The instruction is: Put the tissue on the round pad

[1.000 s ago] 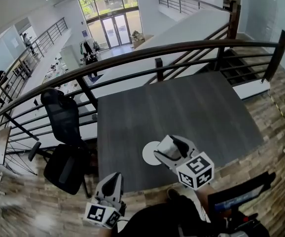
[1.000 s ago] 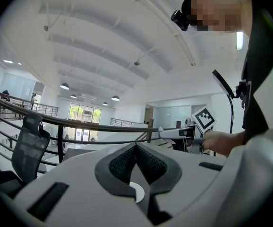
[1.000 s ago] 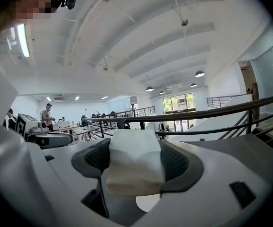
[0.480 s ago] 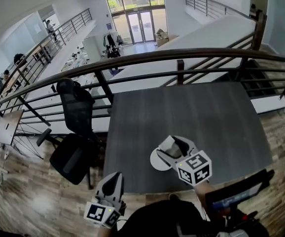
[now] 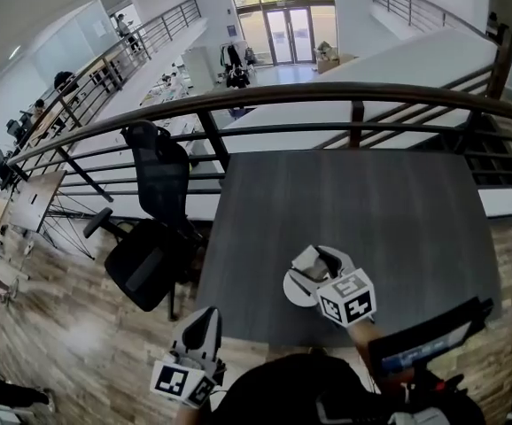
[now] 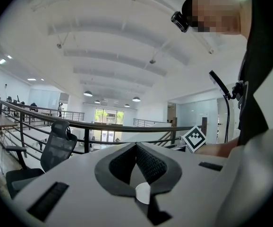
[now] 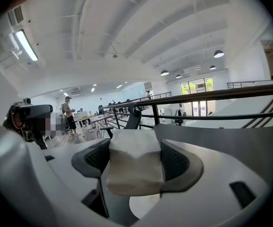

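Observation:
A white folded tissue pack (image 7: 135,162) sits between the fingers of my right gripper (image 7: 135,145), which is shut on it. In the head view that gripper (image 5: 316,260) hangs with the tissue (image 5: 308,259) over the near part of the dark grey table (image 5: 371,202), just above the white round pad (image 5: 295,290). The pad (image 7: 145,206) also shows below the tissue in the right gripper view. My left gripper (image 5: 205,324) is off the table's near left corner, shut with nothing in it; its tips meet in the left gripper view (image 6: 136,147).
A black office chair (image 5: 152,228) stands at the table's left side. A dark metal railing (image 5: 327,96) runs along the table's far edge, with an open drop to a lower floor beyond. The person's dark clothing fills the bottom edge.
My right gripper has come down and nearer with the tissue, closer over the round pad. The head view has swung, so the table sits further right. The left gripper has hardly moved.

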Available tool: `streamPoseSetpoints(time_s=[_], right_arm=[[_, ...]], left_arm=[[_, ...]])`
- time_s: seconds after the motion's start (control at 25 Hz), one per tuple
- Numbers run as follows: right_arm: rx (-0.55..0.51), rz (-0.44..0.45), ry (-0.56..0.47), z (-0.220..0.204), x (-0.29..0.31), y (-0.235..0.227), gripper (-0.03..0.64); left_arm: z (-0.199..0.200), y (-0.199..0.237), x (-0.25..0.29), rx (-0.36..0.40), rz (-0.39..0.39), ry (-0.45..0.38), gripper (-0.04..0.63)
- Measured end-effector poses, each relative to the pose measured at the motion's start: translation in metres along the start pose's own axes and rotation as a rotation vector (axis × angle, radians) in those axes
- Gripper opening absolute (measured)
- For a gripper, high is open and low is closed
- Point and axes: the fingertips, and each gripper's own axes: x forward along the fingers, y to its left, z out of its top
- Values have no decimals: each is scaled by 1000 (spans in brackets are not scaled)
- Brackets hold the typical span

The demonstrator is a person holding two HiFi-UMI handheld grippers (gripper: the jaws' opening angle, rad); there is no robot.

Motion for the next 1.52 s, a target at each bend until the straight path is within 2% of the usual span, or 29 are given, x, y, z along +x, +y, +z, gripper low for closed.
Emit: streamPoseSetpoints(time_s=[0.44, 1.0, 1.2, 1.52], right_arm=[[35, 40, 157, -75, 33, -16, 333], [4, 69, 294, -142, 51, -34, 334], [-28, 37, 322, -155, 52, -41, 333], [-20, 52, 395, -194, 63, -46, 333]], left_arm=[[-3, 1, -13, 12, 84, 23, 3], [6, -7, -30, 8, 213, 15, 3], [12, -9, -36, 2, 255, 16, 3], [2, -7, -39, -1, 287, 22, 3]])
